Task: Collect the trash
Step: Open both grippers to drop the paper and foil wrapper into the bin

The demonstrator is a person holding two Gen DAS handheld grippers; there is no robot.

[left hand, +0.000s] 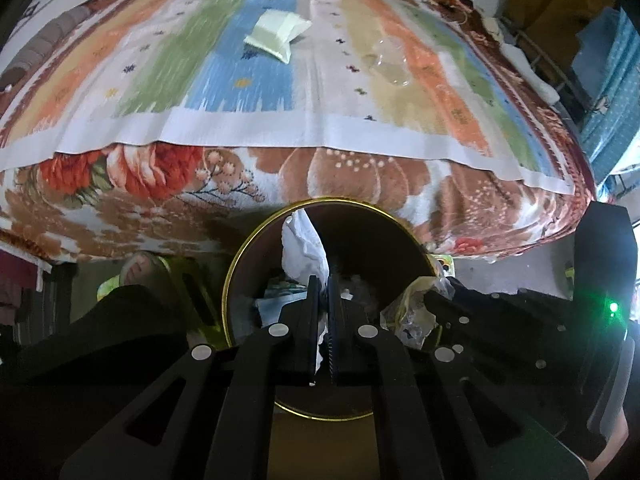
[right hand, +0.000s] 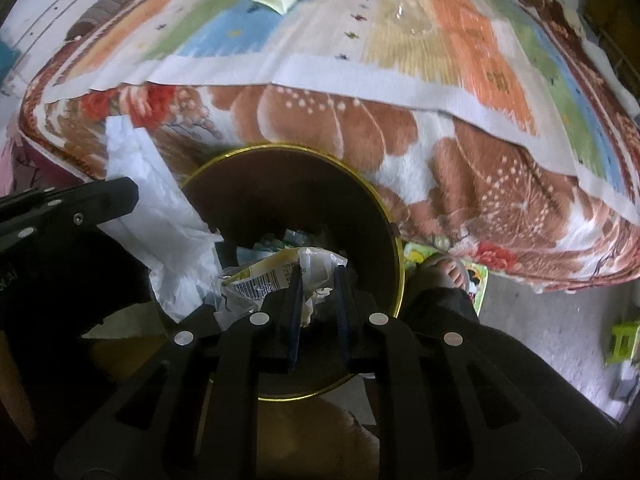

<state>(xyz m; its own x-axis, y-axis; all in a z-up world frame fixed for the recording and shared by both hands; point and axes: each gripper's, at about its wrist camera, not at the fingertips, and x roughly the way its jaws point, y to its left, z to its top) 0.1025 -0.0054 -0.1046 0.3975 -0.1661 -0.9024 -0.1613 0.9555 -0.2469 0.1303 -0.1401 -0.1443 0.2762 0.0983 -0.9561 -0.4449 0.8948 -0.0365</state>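
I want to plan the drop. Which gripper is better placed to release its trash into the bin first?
Probably right. The right gripper holds its wrapper over the bin opening; the left gripper's tissue hangs near the rim.

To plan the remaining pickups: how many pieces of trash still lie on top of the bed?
2. A pale yellow packet lies on the blue stripe of the bed cover, and a clear plastic piece lies to its right, on the beige stripe. Others may be out of view.

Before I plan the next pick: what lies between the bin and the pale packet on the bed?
In the left wrist view, only bedding: the floral blanket and striped cloth separate bin from packet.
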